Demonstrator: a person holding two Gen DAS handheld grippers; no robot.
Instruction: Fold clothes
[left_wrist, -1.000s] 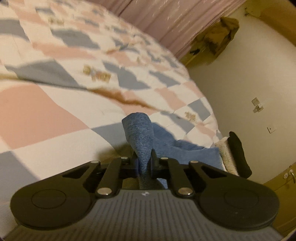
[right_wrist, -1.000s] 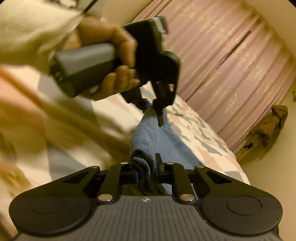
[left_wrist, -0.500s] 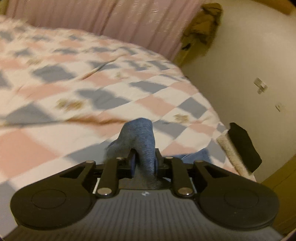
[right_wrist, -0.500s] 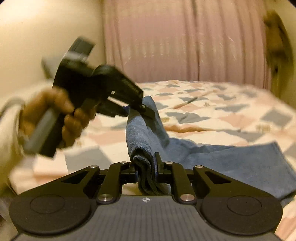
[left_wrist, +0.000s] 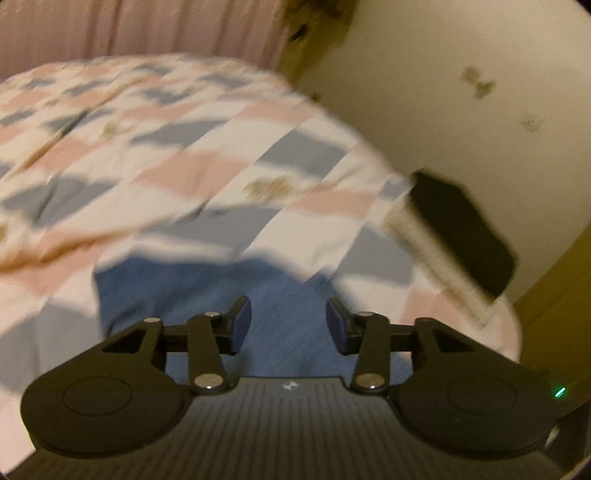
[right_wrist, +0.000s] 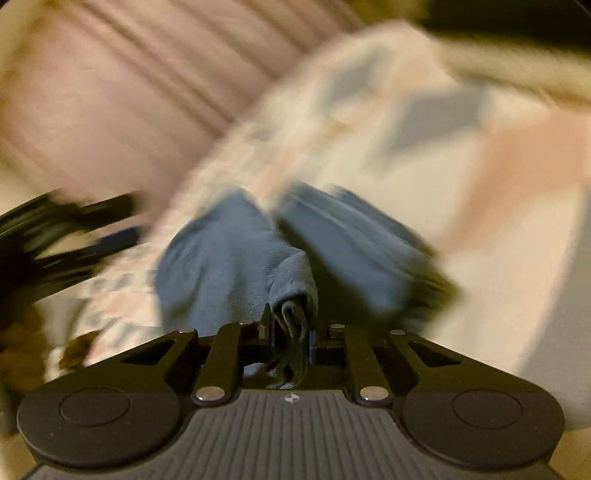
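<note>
A blue garment (left_wrist: 207, 288) lies flat on the checked bedspread (left_wrist: 192, 173) in the left wrist view. Just above it my left gripper (left_wrist: 288, 325) stands open, nothing between its blue pads. In the blurred right wrist view my right gripper (right_wrist: 290, 332) is shut on a bunched fold of the blue garment (right_wrist: 221, 266), which spreads away over the bedspread (right_wrist: 498, 206). The left gripper (right_wrist: 74, 236) shows as a dark streak at the left edge of that view.
A black folded item (left_wrist: 461, 229) on a pale folded item (left_wrist: 417, 240) sits at the bed's right edge by the cream wall. Pink curtains (left_wrist: 147, 33) hang behind the bed. A brown garment (left_wrist: 317, 11) hangs at the top.
My left gripper has opened and let go of the blue garment, which now lies flat under it. The right gripper keeps its hold and swings fast, blurring its view.
</note>
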